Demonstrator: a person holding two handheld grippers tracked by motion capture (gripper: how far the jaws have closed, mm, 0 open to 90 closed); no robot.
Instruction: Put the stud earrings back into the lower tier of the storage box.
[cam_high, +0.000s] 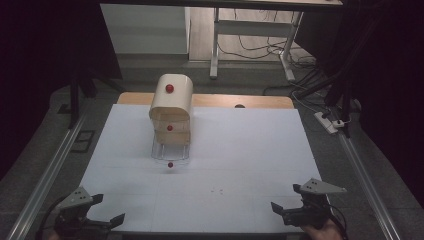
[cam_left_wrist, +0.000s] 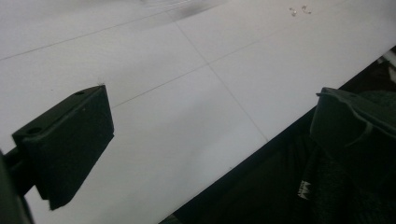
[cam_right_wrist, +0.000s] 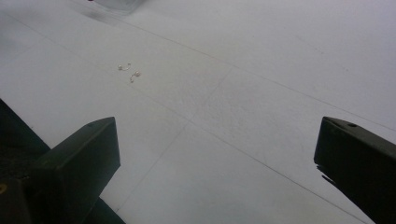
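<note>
A cream, round-topped little cabinet (cam_high: 171, 102) stands at the middle back of the white table (cam_high: 240, 150). It has a red knob on top, a second on its wooden front, and a third on a clear part (cam_high: 170, 152) that juts out at its base. Two tiny pale metal pieces (cam_high: 216, 190) (cam_right_wrist: 129, 72) (cam_left_wrist: 299, 9) lie on the table toward the front. My left gripper (cam_high: 109, 208) (cam_left_wrist: 210, 107) hovers at the front left corner, open and holding nothing. My right gripper (cam_high: 286, 196) (cam_right_wrist: 217, 135) is at the front right edge, also open and holding nothing.
The table's front edge (cam_left_wrist: 261, 144) runs just under my left gripper, with dark cloth below it. Metal rails (cam_high: 47, 170) flank the table on both sides. A desk frame (cam_high: 252, 30) and cables (cam_high: 325, 107) lie on the floor behind.
</note>
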